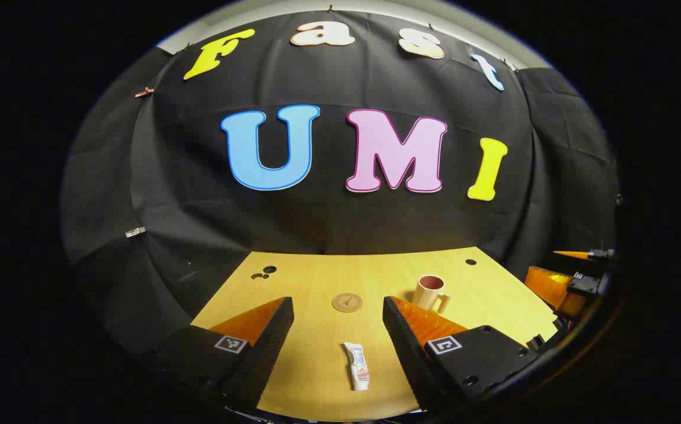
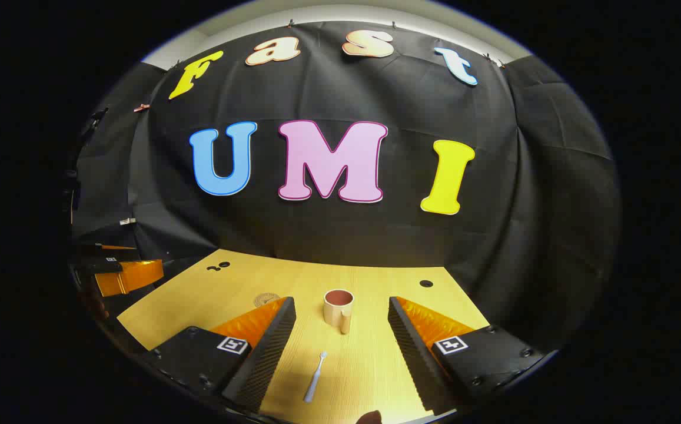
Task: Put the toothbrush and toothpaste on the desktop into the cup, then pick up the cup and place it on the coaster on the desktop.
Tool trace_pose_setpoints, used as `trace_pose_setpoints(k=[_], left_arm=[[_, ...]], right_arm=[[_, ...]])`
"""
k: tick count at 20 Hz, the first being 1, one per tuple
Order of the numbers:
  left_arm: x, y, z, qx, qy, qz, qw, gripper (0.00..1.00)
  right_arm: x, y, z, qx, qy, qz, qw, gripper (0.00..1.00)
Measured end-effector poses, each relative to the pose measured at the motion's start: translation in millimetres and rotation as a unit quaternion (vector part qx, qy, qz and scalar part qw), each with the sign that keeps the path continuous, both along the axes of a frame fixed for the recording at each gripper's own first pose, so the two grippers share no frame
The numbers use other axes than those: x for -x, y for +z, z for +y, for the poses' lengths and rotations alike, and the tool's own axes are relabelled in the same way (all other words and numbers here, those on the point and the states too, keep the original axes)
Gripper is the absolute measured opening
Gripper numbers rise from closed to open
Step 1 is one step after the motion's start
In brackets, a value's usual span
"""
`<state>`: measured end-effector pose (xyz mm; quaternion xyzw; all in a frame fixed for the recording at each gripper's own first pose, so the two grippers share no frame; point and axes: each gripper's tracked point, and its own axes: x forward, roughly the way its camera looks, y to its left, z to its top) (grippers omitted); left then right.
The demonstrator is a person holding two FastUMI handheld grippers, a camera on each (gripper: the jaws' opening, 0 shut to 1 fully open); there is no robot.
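Toothpaste (image 1: 356, 366) lies flat on the tabletop (image 1: 316, 282) between the spread fingers of the left hand-held gripper (image 1: 336, 330); toothbrush (image 2: 315, 377) likewise lies inside the open right hand-held gripper (image 2: 340, 330). Descend squarely, then close mid-body; cup (image 2: 338, 307) waits just ahead.

One cup (image 1: 429, 291) stands on the one wooden table (image 1: 493, 294); the right gripper view shows the same cup (image 2: 338, 306). There is one toothpaste tube (image 1: 357, 365), seen in the left gripper view, and one toothbrush (image 2: 315, 377), seen in the right gripper view. One round coaster (image 1: 347, 302) lies on the table. Two grippers are present: the left gripper (image 1: 338, 338) and the right gripper (image 2: 341, 347), each with two fingers held apart. The tabletop has three dark holes at its far left corner (image 1: 263, 272) and one at its far right (image 1: 470, 261).
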<state>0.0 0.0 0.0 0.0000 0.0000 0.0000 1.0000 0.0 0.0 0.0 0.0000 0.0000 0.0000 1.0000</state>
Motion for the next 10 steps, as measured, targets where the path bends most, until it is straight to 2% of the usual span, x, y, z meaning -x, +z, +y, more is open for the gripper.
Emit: trace_pose_setpoints(k=[10], left_arm=[[-6.4,-2.7,-7.8,-0.011,-0.007,0.007,1.000,0.95]], right_arm=[[-4.7,-6.0,-3.5,-0.003,-0.004,0.006,1.000,0.98]])
